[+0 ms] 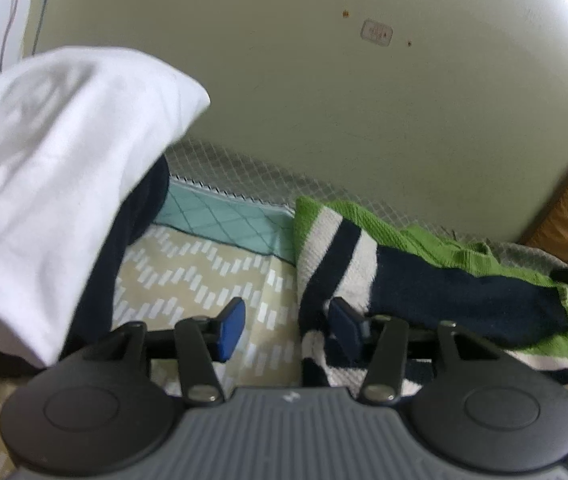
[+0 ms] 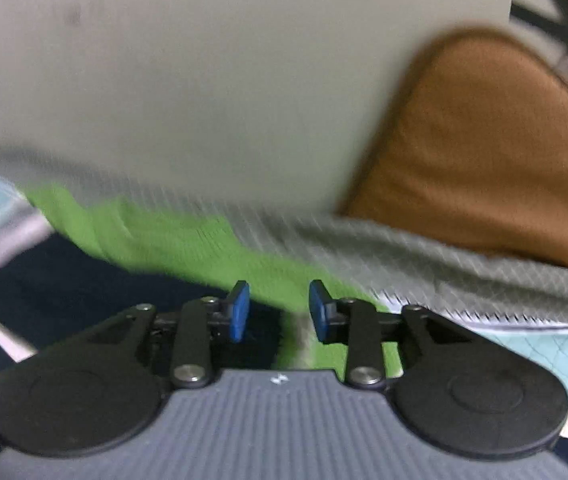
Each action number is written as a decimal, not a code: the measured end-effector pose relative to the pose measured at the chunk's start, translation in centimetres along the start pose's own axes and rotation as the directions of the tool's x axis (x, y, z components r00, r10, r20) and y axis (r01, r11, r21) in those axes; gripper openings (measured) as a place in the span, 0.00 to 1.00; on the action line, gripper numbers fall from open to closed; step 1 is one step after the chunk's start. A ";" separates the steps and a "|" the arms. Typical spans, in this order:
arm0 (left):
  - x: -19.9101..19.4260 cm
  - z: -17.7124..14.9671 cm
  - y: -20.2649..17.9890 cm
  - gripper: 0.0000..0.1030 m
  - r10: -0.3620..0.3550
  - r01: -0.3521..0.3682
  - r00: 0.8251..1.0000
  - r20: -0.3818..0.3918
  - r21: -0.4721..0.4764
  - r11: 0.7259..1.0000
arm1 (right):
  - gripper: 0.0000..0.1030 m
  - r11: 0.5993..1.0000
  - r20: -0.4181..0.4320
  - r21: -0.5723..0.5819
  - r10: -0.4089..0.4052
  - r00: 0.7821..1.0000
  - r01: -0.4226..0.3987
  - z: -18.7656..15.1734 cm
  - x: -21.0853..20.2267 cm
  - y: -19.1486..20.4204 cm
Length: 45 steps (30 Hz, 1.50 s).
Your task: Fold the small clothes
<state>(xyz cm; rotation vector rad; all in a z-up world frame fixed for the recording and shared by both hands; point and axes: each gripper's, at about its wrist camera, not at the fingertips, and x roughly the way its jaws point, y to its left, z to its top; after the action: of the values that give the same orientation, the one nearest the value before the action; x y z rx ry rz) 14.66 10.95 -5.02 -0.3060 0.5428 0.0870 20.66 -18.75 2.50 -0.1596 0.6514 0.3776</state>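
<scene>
step status: early fold stage, judged from layout. striped knit sweater (image 1: 424,280) (green, navy, cream) lies on the bed, partly doubled over itself, not yet squared.

1. left gripper (image 1: 284,326): jaws apart, nothing clamped. right pad sits on or just over the sweater's left edge; left pad is over the patterned bedsheet (image 1: 203,272). no cloth pinched between pads.
2. right gripper (image 2: 279,310): jaws apart, hovering low over the green hem (image 2: 171,240) w/ navy band just left of it. view is motion-blurred, so i cannot tell if the pads touch fabric; nothing looks clamped.
3. garment position: sweater spans from my left gripper across to my right, far edge near the mesh guard (image 1: 243,176) along the wall (image 1: 324,80).

next move, my judgement: both grippers need to drop onto matching edge pts, close on a single layer each, then lift and carry the edge over evenly. knit is thick and floppy; a shallow bite may slip or grab 2 layers.

surroundings / obstructions:
- white pillow (image 1: 43,160) at left, w/ a dark item (image 1: 123,240) beneath it, close to my left gripper; limits swing room that side.
- orange cushion (image 2: 484,152) at right against the wall, near the hem; limits room on that side.
- teal quilted pad (image 1: 219,216) under the sheet's far edge; no obstruction.
</scene>
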 end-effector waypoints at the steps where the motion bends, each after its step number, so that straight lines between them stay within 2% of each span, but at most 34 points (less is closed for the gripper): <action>1: -0.1 0.0 -0.1 0.46 0.006 -0.006 1.000 0.004 0.008 1.000 | 0.36 0.998 0.016 0.012 0.054 0.998 -0.055 0.6 -0.6 0.8; 3: -0.2 0.0 -0.3 0.46 -0.003 0.002 1.000 0.002 0.015 1.000 | 0.34 0.979 0.006 0.020 0.201 0.980 -0.201 1.9 -0.8 3.1; 6: -0.9 0.0 -0.1 0.46 -0.038 0.038 0.999 0.021 0.001 0.999 | 0.33 0.928 -0.061 0.020 0.372 0.926 -0.372 3.1 0.5 7.9; 9: -2.0 0.1 0.0 0.46 -0.079 0.079 0.993 0.086 0.003 0.997 | 0.32 0.878 -0.155 0.043 0.478 0.865 -0.477 2.7 3.2 12.1; 10: -2.0 0.0 -0.1 0.45 -0.081 0.080 0.993 0.090 0.013 0.997 | 0.32 0.872 -0.187 0.049 0.487 0.853 -0.487 2.4 4.1 13.0; 11: -1.6 0.0 -0.3 0.43 -0.080 0.078 0.994 0.073 0.025 0.997 | 0.31 0.876 -0.217 0.043 0.478 0.851 -0.481 2.0 5.0 13.9; 12: -1.1 -0.1 -0.4 0.43 -0.076 0.075 0.996 0.043 0.033 0.997 | 0.25 0.888 -0.230 0.018 0.450 0.863 -0.459 1.7 6.0 14.3; 14: -0.1 -0.1 -0.2 0.41 -0.083 0.084 0.996 -0.018 0.025 0.996 | 0.24 0.921 -0.164 -0.068 0.368 0.915 -0.383 1.8 7.0 14.1; 15: 0.0 -0.1 0.0 0.41 -0.085 0.085 0.996 -0.028 0.009 0.996 | 0.24 0.943 -0.146 -0.075 0.311 0.939 -0.324 2.0 7.1 13.7; 16: 0.1 0.0 0.3 0.41 -0.085 0.085 0.996 -0.032 -0.005 0.996 | 0.24 0.958 -0.140 -0.050 0.272 0.952 -0.281 2.1 7.3 12.9; 18: 0.2 0.0 0.6 0.41 -0.090 0.089 0.995 -0.037 -0.018 0.996 | 0.24 0.957 -0.143 0.023 0.290 0.946 -0.290 2.2 6.7 11.4; 19: 0.2 0.0 0.6 0.41 -0.090 0.090 0.995 -0.038 -0.016 0.996 | 0.29 0.955 -0.133 0.028 0.298 0.945 -0.297 2.1 5.8 11.0; 21: 0.0 -0.1 0.3 0.42 -0.090 0.091 0.995 -0.031 0.002 0.996 | 0.29 0.950 -0.107 0.009 0.312 0.944 -0.313 1.7 3.8 10.2; 25: -0.1 -0.3 -0.2 0.45 -0.080 0.081 0.997 -0.019 0.038 0.996 | 0.31 0.927 -0.100 0.042 0.375 0.922 -0.372 -0.4 1.1 8.2; 27: 0.0 -0.3 -0.3 0.45 -0.074 0.075 0.997 -0.030 0.038 0.996 | 0.31 0.949 -0.127 0.053 0.315 0.941 -0.310 -1.5 1.6 6.9; 28: 0.1 -0.3 -0.2 0.45 -0.071 0.072 0.997 -0.038 0.034 0.997 | 0.27 0.964 -0.145 0.069 0.266 0.953 -0.258 -2.1 2.2 5.9; 30: 0.3 -0.3 0.0 0.45 -0.069 0.070 0.996 -0.050 0.021 0.997 | 0.24 0.957 -0.122 0.172 0.256 0.959 -0.233 -2.8 2.1 2.7; 32: 0.4 -0.3 0.2 0.47 -0.067 0.068 0.996 -0.054 0.010 0.998 | 0.26 0.939 -0.109 0.278 0.239 0.965 -0.201 -3.0 0.9 -0.1; 35: 0.5 -0.2 0.3 0.49 -0.065 0.066 0.996 -0.056 0.012 0.998 | 0.27 0.934 -0.072 0.307 0.211 0.975 -0.180 -3.8 -1.4 -2.1; 38: 0.4 -0.2 0.2 0.51 -0.063 0.064 0.997 -0.051 0.019 0.998 | 0.32 0.927 -0.035 0.341 0.182 0.983 -0.159 -4.8 -3.4 -3.2; 41: 0.4 -0.2 0.3 0.54 -0.061 0.062 0.997 -0.053 0.016 0.998 | 0.32 0.886 0.016 0.428 0.189 0.982 -0.178 -6.6 -5.1 -4.7; 43: 0.4 -0.2 0.3 0.55 -0.058 0.059 0.997 -0.053 0.015 0.998 | 0.32 0.845 0.056 0.487 0.221 0.974 -0.220 -7.8 -5.8 -5.3; 45: 0.4 -0.2 0.3 0.55 -0.056 0.057 0.997 -0.055 0.016 0.998 | 0.32 0.821 0.075 0.514 0.246 0.966 -0.249 -8.6 -6.2 -5.4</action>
<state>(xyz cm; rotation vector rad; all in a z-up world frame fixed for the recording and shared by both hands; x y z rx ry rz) 14.92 11.15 -5.46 -0.3069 0.5887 0.0188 13.41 -27.76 -0.22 0.4525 0.7504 0.4379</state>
